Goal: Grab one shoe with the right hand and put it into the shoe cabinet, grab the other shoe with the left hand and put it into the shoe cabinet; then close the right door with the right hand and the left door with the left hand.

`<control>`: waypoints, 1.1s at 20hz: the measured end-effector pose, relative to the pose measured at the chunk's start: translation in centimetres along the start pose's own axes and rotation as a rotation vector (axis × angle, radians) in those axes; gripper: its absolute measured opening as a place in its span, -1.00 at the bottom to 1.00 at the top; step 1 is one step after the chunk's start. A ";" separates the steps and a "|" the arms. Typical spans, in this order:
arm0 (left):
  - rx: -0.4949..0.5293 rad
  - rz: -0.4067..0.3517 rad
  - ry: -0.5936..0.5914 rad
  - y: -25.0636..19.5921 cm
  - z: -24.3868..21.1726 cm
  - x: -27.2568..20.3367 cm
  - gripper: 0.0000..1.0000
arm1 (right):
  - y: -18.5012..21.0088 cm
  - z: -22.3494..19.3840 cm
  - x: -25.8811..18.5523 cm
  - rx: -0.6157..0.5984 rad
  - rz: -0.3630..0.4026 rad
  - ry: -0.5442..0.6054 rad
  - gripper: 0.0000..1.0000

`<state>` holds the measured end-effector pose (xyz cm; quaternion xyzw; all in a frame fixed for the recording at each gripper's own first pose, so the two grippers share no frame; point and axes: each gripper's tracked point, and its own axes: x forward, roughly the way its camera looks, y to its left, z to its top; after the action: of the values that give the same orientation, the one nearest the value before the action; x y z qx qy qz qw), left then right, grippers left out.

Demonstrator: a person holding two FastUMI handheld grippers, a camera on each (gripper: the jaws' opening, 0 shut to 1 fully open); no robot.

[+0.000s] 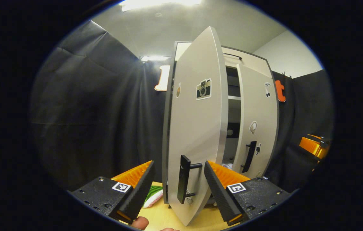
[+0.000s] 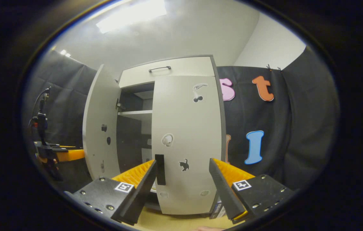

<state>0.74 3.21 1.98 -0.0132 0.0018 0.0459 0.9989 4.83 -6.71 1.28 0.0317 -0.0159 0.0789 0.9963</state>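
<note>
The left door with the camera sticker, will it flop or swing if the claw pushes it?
The left door looks like a flat rigid board, so it probably won't flop. It stands ajar on the cabinet, so a push from the open left claw would likely swing it shut. Its smooth face may be slippery; the handle offers better purchase.

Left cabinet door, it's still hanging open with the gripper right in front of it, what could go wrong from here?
1. The left gripper is open with the left door edge and its handle between its fingers; a push could catch the handle.
2. The right door looks nearly shut; the right gripper is close in front and may bump it.
</note>
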 end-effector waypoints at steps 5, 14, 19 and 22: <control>0.011 -0.067 -0.017 -3.2 0.4 2.2 0.88 | -0.7 0.1 -0.8 0.005 -0.025 0.000 0.92; 0.002 -0.126 -0.027 -4.8 0.8 2.6 0.90 | -2.7 0.7 -1.3 0.008 -0.074 -0.010 0.93; 0.017 -0.128 -0.028 -5.2 0.9 2.9 0.90 | -2.8 0.8 -1.4 0.012 -0.073 -0.008 0.92; 0.024 -0.129 -0.033 -5.2 1.1 2.9 0.90 | -2.4 0.9 -1.5 0.013 -0.066 -0.010 0.84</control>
<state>4.12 -1.67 3.21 -0.0006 -0.0151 -0.0182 0.9997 3.71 -9.39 1.99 0.0391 -0.0193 0.0459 0.9980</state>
